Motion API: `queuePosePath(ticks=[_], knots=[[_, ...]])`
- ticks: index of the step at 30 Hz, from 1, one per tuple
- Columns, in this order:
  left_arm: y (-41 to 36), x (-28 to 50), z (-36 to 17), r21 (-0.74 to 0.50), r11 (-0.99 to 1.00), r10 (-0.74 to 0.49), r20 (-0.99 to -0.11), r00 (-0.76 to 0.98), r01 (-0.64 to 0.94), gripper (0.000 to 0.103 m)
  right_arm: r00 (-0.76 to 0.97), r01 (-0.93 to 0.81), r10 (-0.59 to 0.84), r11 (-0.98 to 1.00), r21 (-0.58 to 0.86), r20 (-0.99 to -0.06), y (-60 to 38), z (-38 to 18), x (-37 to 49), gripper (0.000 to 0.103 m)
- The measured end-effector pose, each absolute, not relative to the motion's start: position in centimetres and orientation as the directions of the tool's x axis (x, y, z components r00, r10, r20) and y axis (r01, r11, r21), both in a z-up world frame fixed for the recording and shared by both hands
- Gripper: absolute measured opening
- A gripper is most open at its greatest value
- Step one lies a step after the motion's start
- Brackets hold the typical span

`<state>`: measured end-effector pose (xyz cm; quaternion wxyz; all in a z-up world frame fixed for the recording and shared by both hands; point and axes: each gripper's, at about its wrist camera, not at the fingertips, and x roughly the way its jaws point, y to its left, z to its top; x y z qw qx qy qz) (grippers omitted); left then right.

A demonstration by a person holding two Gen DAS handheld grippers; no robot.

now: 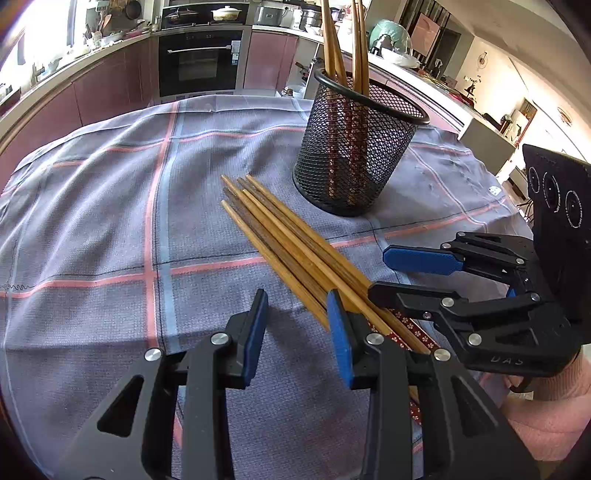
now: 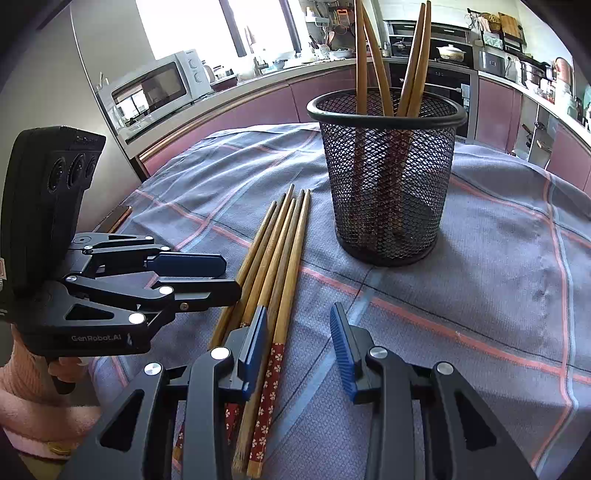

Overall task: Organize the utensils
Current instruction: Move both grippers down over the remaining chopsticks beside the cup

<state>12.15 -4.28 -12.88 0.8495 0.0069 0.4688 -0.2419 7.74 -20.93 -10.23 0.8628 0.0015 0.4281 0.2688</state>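
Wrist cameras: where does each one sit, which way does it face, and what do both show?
Left wrist: on the left gripper, angled down at loose chopsticks; right gripper and a sleeve at right.
Right wrist: on the right gripper, angled down likewise; left gripper at left.
Shared: chopsticks, mesh holder, checked cloth.

Bright daylight floods through blown-out windows (image 2: 184,26); sharp focus, strong fisheye bending, dark vignetted corners.

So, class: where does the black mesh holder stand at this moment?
In both wrist views the black mesh holder stands upright on the checked cloth, just beyond the tips of the loose chopsticks lying flat, with several chopsticks standing inside it.
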Motion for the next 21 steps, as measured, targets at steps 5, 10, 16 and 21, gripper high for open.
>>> queuePosePath(ticks=[5, 10, 16, 21], knots=[[-4.1, 12.2, -12.9, -0.217, 0.884, -0.404, -0.8, 0.444, 0.414, 0.033, 0.502, -0.451, 0.444, 0.867, 0.214, -0.742, -20.8, -10.2, 7.9, 0.029], [-4.2, 12.4, -13.0, -0.204, 0.887, -0.394, -0.804, 0.446, 0.414, 0.034, 0.499, -0.465, 0.426, 0.867, 0.181, -0.755, -20.1, -10.3, 8.1, 0.029], [-4.2, 12.9, -13.0, -0.18, 0.888, -0.377, -0.812, 0.446, 0.422, 0.028, 0.515, -0.468, 0.383, 0.875, 0.123, -0.767, -19.3, -10.5, 8.1, 0.027], [-3.7, 12.9, -13.0, -0.184, 0.88, -0.386, -0.815, 0.433, 0.438, 0.026, 0.512, -0.46, 0.387, 0.877, 0.136, -0.767, -19.6, -10.6, 8.2, 0.024]])
